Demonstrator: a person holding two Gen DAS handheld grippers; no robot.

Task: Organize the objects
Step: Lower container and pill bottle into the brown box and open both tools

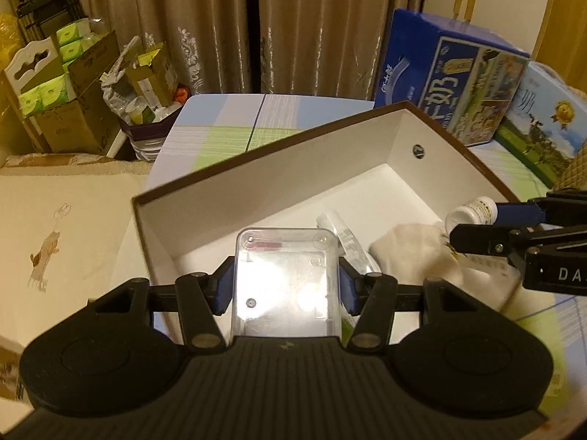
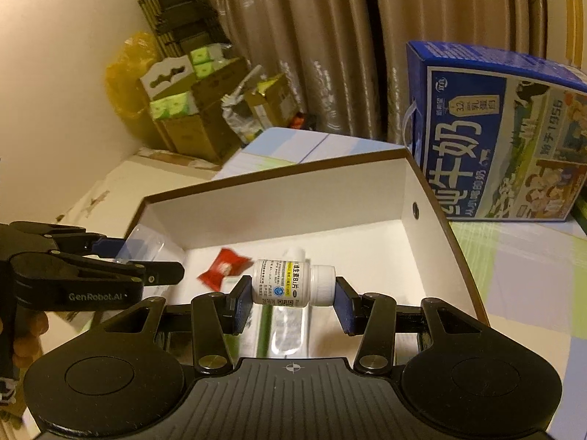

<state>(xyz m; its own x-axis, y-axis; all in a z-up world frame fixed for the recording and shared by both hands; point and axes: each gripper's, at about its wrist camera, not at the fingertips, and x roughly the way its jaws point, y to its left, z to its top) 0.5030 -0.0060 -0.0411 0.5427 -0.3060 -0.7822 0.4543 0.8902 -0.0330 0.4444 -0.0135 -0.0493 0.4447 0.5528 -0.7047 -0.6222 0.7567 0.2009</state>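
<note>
Over the desk (image 2: 521, 267), light, rigid, slippery items are being held: left claw (image 1: 286, 286) clenching clear case (image 1: 286, 275) sidewise, right claw (image 2: 291, 300) clenching pill bottle (image 2: 290, 282) endwise.

Checked table (image 1: 227, 124) bears open box (image 1: 256, 179), milk cartons (image 1: 458, 73).

Clear glossy plastic rectangular case (image 1: 285, 278): smooth, glare on top; white plastic pill bottle (image 2: 293, 283): ribbed cap, glossy paper label; brown-rimmed white cardboard box (image 1: 279, 179): matt inside; cream cloth (image 1: 411, 256): soft, wrinkled; red wrapper (image 2: 223, 269): shiny, crinkled
</note>
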